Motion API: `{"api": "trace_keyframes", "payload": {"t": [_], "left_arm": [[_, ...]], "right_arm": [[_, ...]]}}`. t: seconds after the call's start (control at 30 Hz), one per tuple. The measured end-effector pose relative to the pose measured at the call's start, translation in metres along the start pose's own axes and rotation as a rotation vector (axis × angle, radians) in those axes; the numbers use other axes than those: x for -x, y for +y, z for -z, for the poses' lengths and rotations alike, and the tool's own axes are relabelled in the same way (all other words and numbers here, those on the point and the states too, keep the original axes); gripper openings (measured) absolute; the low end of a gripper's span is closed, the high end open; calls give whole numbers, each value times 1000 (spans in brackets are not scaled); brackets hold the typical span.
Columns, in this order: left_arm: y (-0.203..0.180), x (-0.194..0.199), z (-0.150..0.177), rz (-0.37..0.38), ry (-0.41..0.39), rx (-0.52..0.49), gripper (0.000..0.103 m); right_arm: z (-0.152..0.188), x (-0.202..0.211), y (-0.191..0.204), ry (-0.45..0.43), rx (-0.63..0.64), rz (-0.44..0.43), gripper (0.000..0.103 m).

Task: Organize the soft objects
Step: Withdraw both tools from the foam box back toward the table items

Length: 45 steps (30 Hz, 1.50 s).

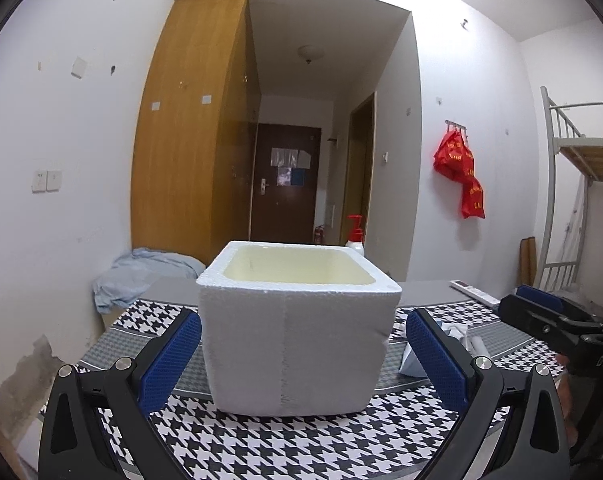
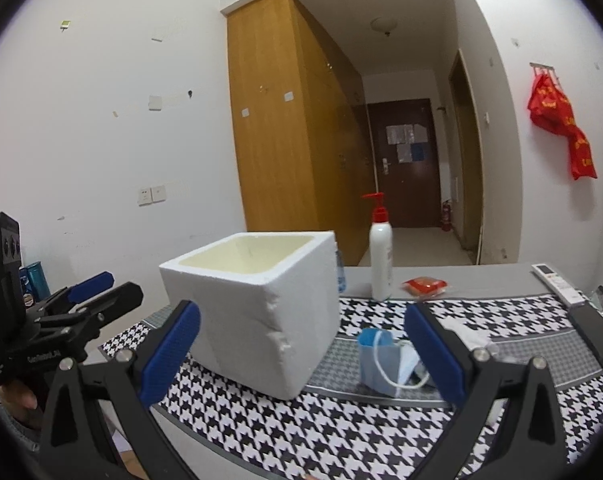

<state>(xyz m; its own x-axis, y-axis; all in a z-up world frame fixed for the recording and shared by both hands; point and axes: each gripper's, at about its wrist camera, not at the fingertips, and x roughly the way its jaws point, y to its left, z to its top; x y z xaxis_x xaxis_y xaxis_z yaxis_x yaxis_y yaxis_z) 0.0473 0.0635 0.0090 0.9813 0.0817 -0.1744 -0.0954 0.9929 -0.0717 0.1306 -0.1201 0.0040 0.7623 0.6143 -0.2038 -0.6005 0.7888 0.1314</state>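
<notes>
My right hand-held gripper is spread, empty. Face mask lies between its fingers, right of foam box. Limp, light: pinch folded body, not loops. Left hand-held gripper spread around box.

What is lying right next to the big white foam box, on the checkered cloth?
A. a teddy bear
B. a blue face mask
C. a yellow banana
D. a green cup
B: in the right wrist view a blue face mask with white ear loops lies on the houndstooth cloth beside the white foam box, in front of the open right gripper.
</notes>
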Motion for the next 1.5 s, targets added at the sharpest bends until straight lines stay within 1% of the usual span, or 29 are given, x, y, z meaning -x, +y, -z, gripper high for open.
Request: {"api": "trace_keyframes", "payload": {"t": [0.07, 0.17, 0.23, 0.4, 0.6, 0.8, 0.97, 1.17, 1.3, 1.5], "left_arm": [[-5, 0, 2, 9, 3, -4, 102], [-12, -3, 3, 42, 5, -8, 102], [-18, -8, 4, 57, 22, -20, 102], [-29, -22, 8, 93, 74, -28, 102], [-47, -29, 8, 148, 83, -56, 102], [-70, -37, 9, 223, 95, -86, 102], [-84, -41, 10, 261, 103, -105, 102], [-96, -48, 14, 304, 124, -120, 102], [-103, -53, 19, 319, 145, -135, 102], [-113, -59, 19, 336, 161, -149, 102]], "right_arm": [[3, 4, -5, -4, -13, 1, 103], [6, 6, -12, 4, -20, 29, 103], [7, 8, -15, 8, -18, 74, 103], [7, 18, -24, -9, -24, 105, 103], [10, 25, -35, 0, -35, 152, 103], [13, 38, -48, -1, -47, 206, 103], [16, 44, -60, 5, -67, 246, 103], [18, 51, -67, 2, -73, 280, 103], [22, 53, -74, 6, -89, 294, 103], [25, 50, -83, 26, -107, 293, 103]]}}
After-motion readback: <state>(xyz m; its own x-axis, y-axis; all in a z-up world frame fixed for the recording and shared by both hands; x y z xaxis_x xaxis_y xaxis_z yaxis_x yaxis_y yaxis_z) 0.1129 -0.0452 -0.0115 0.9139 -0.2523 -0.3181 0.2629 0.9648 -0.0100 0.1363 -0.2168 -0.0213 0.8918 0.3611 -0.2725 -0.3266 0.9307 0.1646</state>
